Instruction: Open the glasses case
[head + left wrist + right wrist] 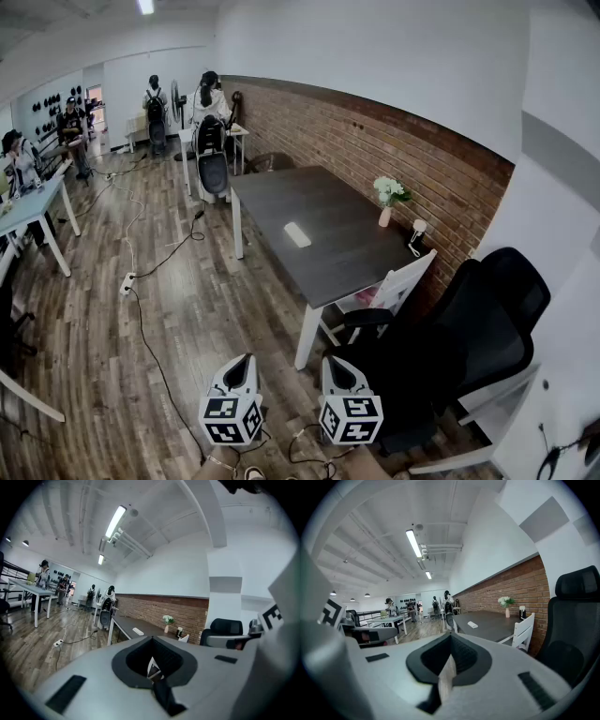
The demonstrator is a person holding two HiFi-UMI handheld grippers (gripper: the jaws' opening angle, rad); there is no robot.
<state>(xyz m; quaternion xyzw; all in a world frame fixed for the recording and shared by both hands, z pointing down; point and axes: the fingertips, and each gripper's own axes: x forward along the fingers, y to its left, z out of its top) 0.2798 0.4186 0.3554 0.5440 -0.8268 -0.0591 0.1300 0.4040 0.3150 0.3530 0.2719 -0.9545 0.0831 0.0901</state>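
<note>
Nothing of the task is done yet. The glasses case (297,234) is a pale oblong lying alone near the middle of the dark table (328,267), well apart from both tongs. As far as its small size lets me judge, its lid is down.

The left gripper (246,360) and the right gripper (334,362) hang side by side over the wooden floor, short of the table's near end. Each has its jaws pressed together and grips nothing.

Everything is left to do: getting to the table, steadying the case and lifting its lid. A vase of flowers (388,199) stands by the brick wall.
</note>
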